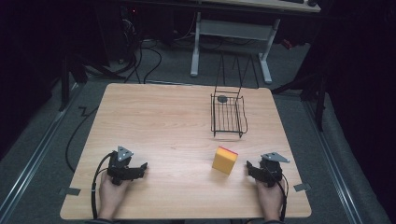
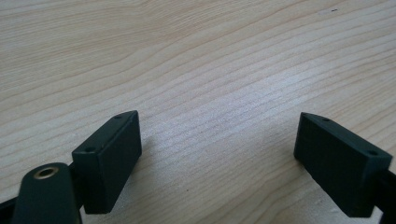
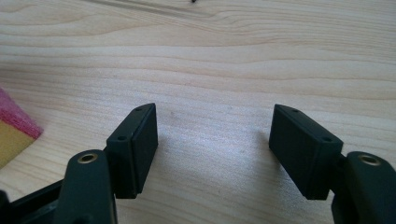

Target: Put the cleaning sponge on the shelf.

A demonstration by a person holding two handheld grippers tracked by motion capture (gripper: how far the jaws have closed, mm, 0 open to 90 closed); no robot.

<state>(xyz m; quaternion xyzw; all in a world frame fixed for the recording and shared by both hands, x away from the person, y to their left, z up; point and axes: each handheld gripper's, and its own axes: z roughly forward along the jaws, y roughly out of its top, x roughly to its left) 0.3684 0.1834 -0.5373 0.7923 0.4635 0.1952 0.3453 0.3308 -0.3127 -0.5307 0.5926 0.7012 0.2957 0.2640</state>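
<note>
Two open grippers resting near the table's front edge, nothing held.

One yellow sponge (image 1: 225, 160) stands just left of the right gripper (image 1: 252, 169), bare wood between it and the left gripper (image 1: 140, 169); both have jaws spread wide and empty. One wire basket (image 1: 228, 115) sits further back on the wooden table (image 1: 159, 121), dark room around.

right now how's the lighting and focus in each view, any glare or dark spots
High view: the table is lit, the floor and surroundings nearly black, the sponge and wire basket soft but readable. Left gripper view: bright, a pale sheen on the wood between the open jaws, the near jaw edges slightly soft. Right gripper view: much the same, sponge corner blurred at the left edge.
</note>
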